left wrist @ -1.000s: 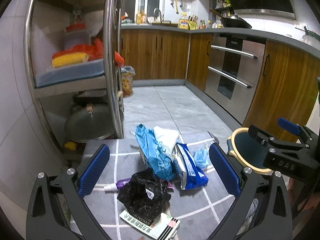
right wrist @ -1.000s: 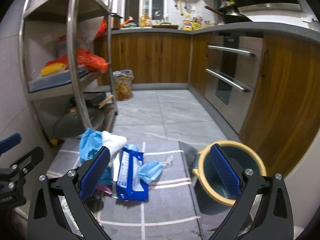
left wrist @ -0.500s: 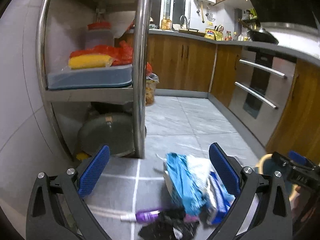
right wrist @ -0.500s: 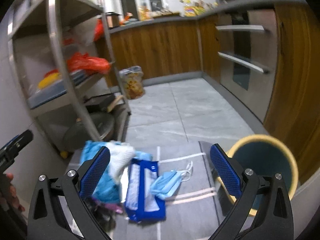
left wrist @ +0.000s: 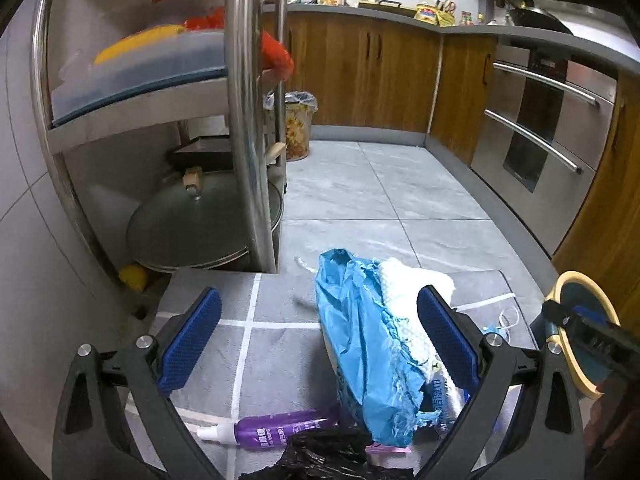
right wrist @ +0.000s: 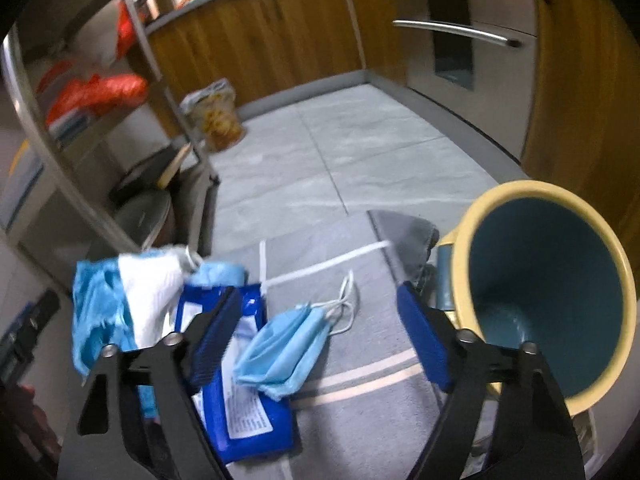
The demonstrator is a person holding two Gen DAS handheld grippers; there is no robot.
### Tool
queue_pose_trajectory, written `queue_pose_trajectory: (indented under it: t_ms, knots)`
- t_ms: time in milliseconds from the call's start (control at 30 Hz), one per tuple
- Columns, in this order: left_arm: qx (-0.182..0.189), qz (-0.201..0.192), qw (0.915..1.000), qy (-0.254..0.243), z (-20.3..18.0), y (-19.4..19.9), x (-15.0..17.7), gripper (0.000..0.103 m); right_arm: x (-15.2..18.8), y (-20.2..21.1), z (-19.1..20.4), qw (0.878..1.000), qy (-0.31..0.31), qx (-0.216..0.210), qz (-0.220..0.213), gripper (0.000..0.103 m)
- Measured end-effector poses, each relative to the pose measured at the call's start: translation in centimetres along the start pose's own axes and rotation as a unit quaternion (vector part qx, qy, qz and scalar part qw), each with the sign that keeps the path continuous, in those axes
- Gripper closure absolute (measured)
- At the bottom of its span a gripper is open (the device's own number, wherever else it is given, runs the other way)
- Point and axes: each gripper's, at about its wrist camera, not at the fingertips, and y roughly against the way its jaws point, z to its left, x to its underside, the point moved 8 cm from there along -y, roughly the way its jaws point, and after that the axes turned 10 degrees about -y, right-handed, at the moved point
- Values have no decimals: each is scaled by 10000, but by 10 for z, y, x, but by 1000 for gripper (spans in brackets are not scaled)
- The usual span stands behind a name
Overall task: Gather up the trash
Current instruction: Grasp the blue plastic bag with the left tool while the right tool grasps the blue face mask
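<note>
While its jaws have just been closing, right gripper point(right wrist: 320, 336) is still spread, mask point(right wrist: 280, 354) between pads, untouched, on mat point(right wrist: 360, 420), long axis diagonal, ear loops toward bin point(right wrist: 560, 280). Left gripper point(left wrist: 318, 338) spread, empty, over blue bag point(left wrist: 368, 344).

Light-blue mask point(right wrist: 286, 346), purple tube point(left wrist: 276, 432), teal yellow-rimmed bin point(right wrist: 548, 292).

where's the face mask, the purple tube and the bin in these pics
face mask point(right wrist: 282, 354), right wrist view, on its pleated blue middle
purple tube point(left wrist: 276, 432), left wrist view, on its labelled body
bin point(right wrist: 548, 280), right wrist view, on its teal inner wall
</note>
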Motion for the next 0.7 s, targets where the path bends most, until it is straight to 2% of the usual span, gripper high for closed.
queue_pose_trajectory:
  t_ms: [133,167,267,433,533,600,700]
  knots:
    - [-137,52,9999,23,4,-7,4,13,10,-18,5,9995,-87,-21,292,42]
    - [-135,92,9999,16,3,-10,5,18,15,-24,6,9991,-114,-18,397,46]
    - [-34,201,9997,-119,-6,-19,9,30,24,-36,9,9981,-158,1,601,54]
    - [116,277,9990,-317,-19,-29,11,42,37,-49,14,9962,-141,-30,860,62]
    - [238,435,9984,-275,-21,-36,16,52,45,-57,12,9940,-227,-82,1068,68]
    - [377,554,9974,-276,-25,-40,20,62,51,-64,9,9903,-452,-238,1296,74]
    - [516,612,9961,-379,-31,-40,23,75,51,-64,9,9884,-557,-369,1361,87]
